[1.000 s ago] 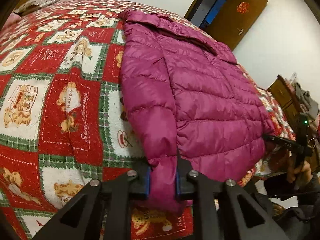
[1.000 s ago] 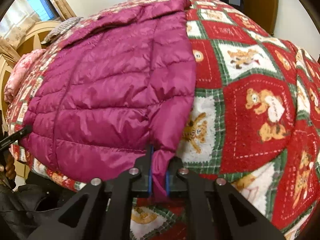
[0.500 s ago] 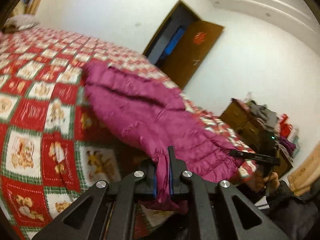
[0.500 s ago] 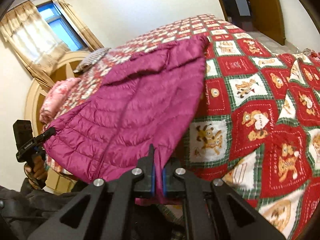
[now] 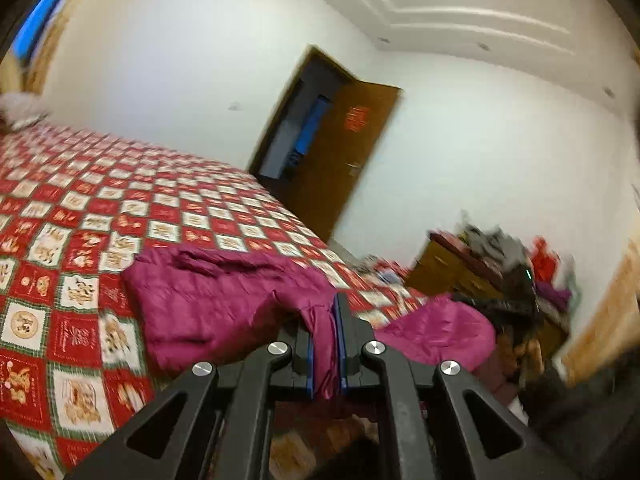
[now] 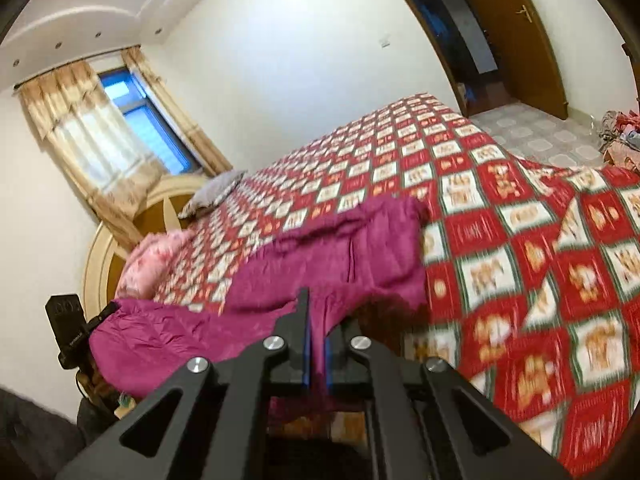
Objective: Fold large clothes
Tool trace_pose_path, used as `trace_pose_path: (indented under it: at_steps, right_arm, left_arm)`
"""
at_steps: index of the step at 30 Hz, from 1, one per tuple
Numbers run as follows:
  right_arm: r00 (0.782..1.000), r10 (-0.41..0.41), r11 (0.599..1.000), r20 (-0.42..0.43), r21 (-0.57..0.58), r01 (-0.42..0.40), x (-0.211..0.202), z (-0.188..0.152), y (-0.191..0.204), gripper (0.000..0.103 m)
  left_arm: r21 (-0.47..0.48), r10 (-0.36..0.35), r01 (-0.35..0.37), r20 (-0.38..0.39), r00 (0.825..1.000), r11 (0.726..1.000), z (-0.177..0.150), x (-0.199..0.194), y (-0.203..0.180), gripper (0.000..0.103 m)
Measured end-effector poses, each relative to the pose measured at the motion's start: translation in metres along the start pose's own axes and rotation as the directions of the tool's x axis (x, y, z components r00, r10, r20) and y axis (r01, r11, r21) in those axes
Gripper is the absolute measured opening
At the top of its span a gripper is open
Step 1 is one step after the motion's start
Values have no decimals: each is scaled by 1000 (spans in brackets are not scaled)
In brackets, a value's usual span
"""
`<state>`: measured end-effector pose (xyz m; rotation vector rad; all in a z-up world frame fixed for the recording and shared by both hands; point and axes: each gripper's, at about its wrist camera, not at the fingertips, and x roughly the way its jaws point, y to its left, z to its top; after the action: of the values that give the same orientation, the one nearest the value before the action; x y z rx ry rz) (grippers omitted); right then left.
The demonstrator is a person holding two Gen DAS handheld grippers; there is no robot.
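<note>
Both tools clamped on hem corners of the magenta puffer jacket [image 5: 208, 312], left tool [image 5: 325, 354] and right tool [image 6: 316, 360], hem lifted off the bed [image 5: 80, 208], collar end resting there; carry both corners level toward collar, keep hem taut.

A red, white and green checked quilt with bear prints [image 6: 520, 248] covered the bed. A grey pillow [image 6: 214, 192] lay by the round cream headboard [image 6: 100, 256]. Beige curtains [image 6: 80, 128] framed the window. A brown wooden door [image 5: 340, 152] stood open, and a cluttered wooden dresser [image 5: 452, 272] stood against the wall.
</note>
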<state>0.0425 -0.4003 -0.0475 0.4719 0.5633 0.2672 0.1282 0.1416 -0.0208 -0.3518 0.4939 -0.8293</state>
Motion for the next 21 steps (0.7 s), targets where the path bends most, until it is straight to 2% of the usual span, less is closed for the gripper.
trace_pose_path:
  at_steps: [2,5,8,10,15,18,21]
  right_arm:
    - [1000,-14,1000,12,-6,14,22,21,0,7]
    - [1000,-26,1000,17,-2,26,58,54,-2,7]
    - [999,-50,999,10,20,50,99,83,-10,7]
    - [996,-91,996,3,22,91,128,98,-17,7]
    - [980,-186,978,-65,89,191,214,115,-54,7]
    - [964,-248,959,-97,120,258,254,110,-74,7]
    - [942,-310,934,-126,148,326,287,100,-92,7]
  left_arm:
    - [-69,36,-37,-13,999,997,17,19,21,8]
    - [-168,126,-135,-63,990,976,41,59,61,8]
    - [-195,222,-240,-110,969,951,61,100,98,7]
    - [-183,287,-310,-142,947,933,68,126,118,7]
    - [-179,397,-441,-233,888,880,74,190,167,7]
    - [-132,487,-540,-296,822,831,68,226,188,7]
    - [-122,535,-608,-361,764,785,55,253,206,8]
